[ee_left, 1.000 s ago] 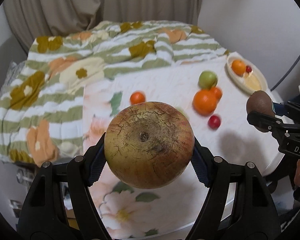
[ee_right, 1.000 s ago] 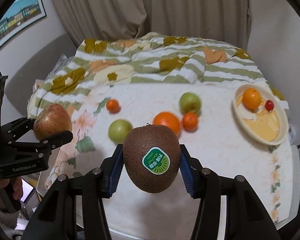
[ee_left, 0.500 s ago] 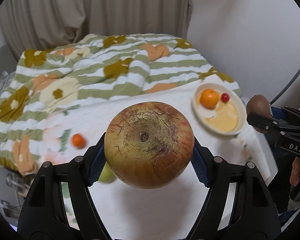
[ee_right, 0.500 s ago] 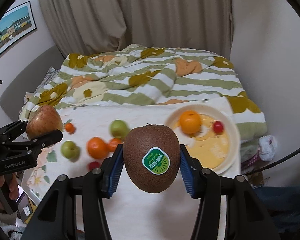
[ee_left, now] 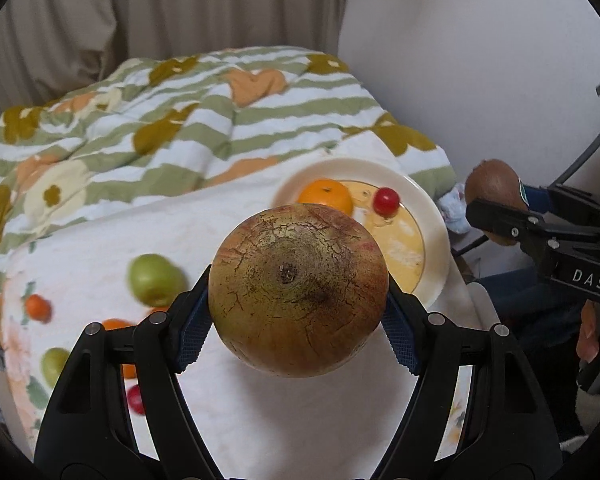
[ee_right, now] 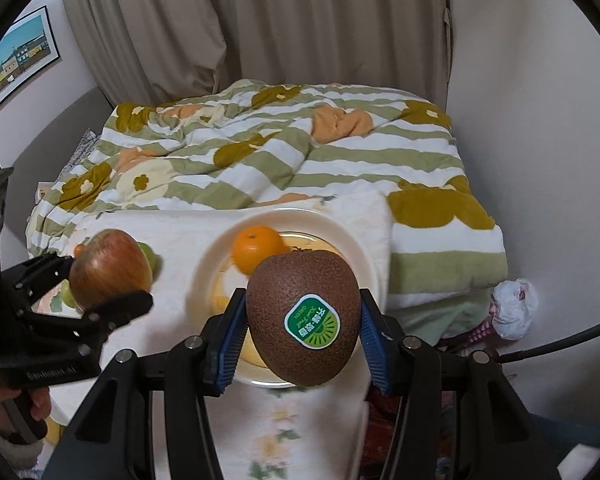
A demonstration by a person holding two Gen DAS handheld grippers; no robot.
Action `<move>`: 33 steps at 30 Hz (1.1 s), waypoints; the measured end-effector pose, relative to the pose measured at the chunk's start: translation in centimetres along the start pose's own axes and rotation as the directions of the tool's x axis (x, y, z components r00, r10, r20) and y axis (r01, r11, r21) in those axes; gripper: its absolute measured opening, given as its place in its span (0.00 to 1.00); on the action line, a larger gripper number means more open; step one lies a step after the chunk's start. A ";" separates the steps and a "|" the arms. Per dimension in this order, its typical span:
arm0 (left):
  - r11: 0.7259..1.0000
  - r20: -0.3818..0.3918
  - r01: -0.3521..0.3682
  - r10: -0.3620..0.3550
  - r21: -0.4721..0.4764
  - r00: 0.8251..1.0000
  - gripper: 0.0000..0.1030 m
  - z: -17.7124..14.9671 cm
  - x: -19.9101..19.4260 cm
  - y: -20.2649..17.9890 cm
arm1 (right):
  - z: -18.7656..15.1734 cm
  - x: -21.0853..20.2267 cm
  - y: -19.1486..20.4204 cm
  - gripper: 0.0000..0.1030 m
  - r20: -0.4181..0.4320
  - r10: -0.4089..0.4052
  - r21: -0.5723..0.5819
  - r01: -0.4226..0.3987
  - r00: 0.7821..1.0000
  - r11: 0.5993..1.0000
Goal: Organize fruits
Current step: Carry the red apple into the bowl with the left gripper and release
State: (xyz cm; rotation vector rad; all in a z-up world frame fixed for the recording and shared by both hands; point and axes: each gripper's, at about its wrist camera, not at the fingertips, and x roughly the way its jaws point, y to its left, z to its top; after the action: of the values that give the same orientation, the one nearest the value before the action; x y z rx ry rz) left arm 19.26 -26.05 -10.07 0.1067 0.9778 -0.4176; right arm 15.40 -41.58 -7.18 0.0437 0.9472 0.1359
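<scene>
My left gripper (ee_left: 298,300) is shut on a russet red-green apple (ee_left: 298,292), held above the table; it also shows in the right wrist view (ee_right: 110,274). My right gripper (ee_right: 302,320) is shut on a brown kiwi with a green sticker (ee_right: 304,316), held just over the near part of the cream plate (ee_right: 352,240); the kiwi also shows at the right of the left wrist view (ee_left: 494,186). The plate (ee_left: 432,216) holds an orange (ee_left: 326,196) and a small red fruit (ee_left: 386,200).
On the white flowered cloth lie a green apple (ee_left: 156,280), a smaller green fruit (ee_left: 54,364), small oranges (ee_left: 38,308) and a red fruit (ee_left: 136,398). A striped quilt (ee_right: 260,152) covers the bed behind. A white bag (ee_right: 514,308) lies beyond the right edge.
Both grippers have swung right toward the plate with their fruits still held. The plate now sits close in front of both; the loose fruits have slid to the left of view.
</scene>
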 end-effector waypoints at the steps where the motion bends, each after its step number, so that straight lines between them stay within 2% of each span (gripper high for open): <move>1: 1.000 -0.010 0.004 -0.004 0.004 1.000 0.80 0.0 0.7 -0.4 | 0.0 0.3 -0.5 0.48 -0.004 0.000 0.003 0.000 1.000 1.000; 11: 0.996 -0.109 0.032 -0.024 0.078 0.994 0.80 0.1 7.4 -3.7 | -1.0 2.9 -3.9 0.48 -0.033 0.002 0.053 -0.001 0.999 0.999; 20: 0.989 -0.161 0.010 0.014 0.145 0.987 0.81 -0.1 10.2 -5.1 | -1.3 3.7 -4.8 0.48 -0.028 0.012 0.094 -0.009 1.000 0.996; 21: 0.988 -0.153 0.001 0.023 0.154 0.988 0.82 -0.1 10.1 -5.2 | -1.3 3.7 -4.9 0.48 -0.028 0.012 0.098 -0.009 1.000 0.995; 23: 0.986 -0.120 -0.010 0.031 0.169 0.992 1.00 0.2 9.4 -5.3 | -1.4 3.7 -5.2 0.48 -0.027 0.013 0.107 -0.010 1.000 0.994; 26: 0.985 -0.094 -0.025 0.041 0.170 0.995 1.00 0.8 8.6 -5.3 | -1.3 3.5 -5.3 0.48 -0.027 0.014 0.117 -0.011 1.000 0.993; 33: 0.991 -0.106 -0.046 0.059 0.128 0.993 1.00 1.0 6.7 -3.7 | -0.9 3.2 -5.2 0.48 -0.027 0.022 0.100 -0.020 0.999 0.995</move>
State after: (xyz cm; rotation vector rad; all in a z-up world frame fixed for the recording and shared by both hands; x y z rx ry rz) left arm 21.84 -31.71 -14.70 0.2707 1.0539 -0.4280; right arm 16.97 -46.28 -10.77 0.1441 0.9811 0.1087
